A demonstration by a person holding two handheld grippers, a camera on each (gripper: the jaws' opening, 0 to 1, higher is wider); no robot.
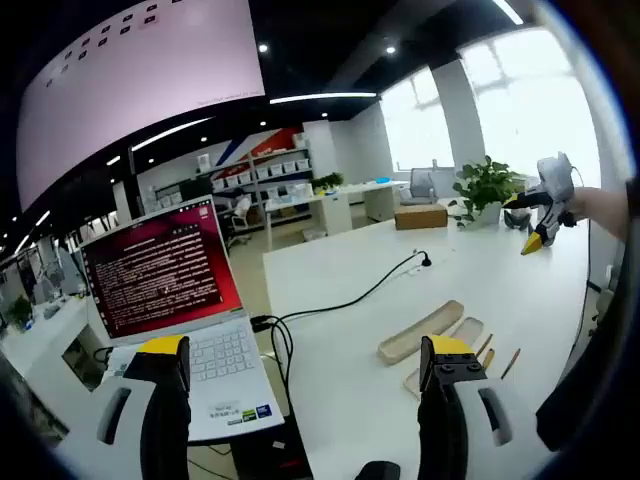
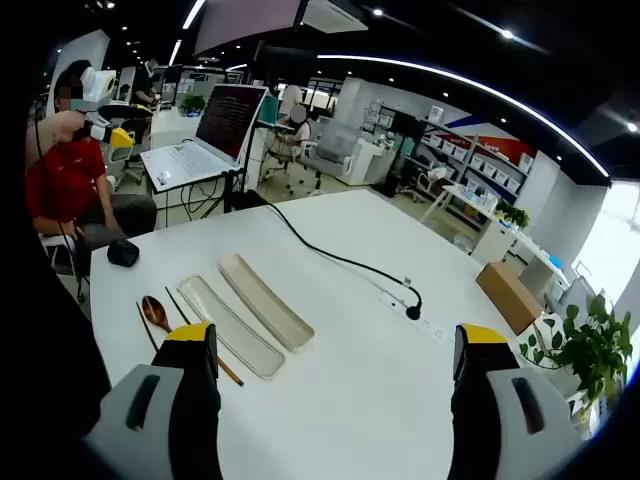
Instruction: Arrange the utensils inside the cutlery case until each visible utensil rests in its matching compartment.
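Note:
The beige cutlery case lies open in two long parts on the white table: a lid (image 2: 266, 300) and a tray (image 2: 228, 326), side by side. A wooden spoon (image 2: 155, 313) and thin chopsticks (image 2: 180, 300) rest on the table just left of the tray. My right gripper (image 2: 337, 340) hovers open above the table, close to the case. In the left gripper view the case (image 1: 420, 332) and the chopsticks (image 1: 510, 362) lie ahead on the right. My left gripper (image 1: 307, 350) is open and holds nothing. The right gripper (image 1: 545, 210) shows far right, in a hand.
An open laptop (image 1: 170, 290) sits at the table's left end, its black cable (image 2: 340, 258) running across the table. A small black object (image 2: 123, 253) lies near the edge. A cardboard box (image 2: 510, 295) and a potted plant (image 2: 590, 350) stand at the far end.

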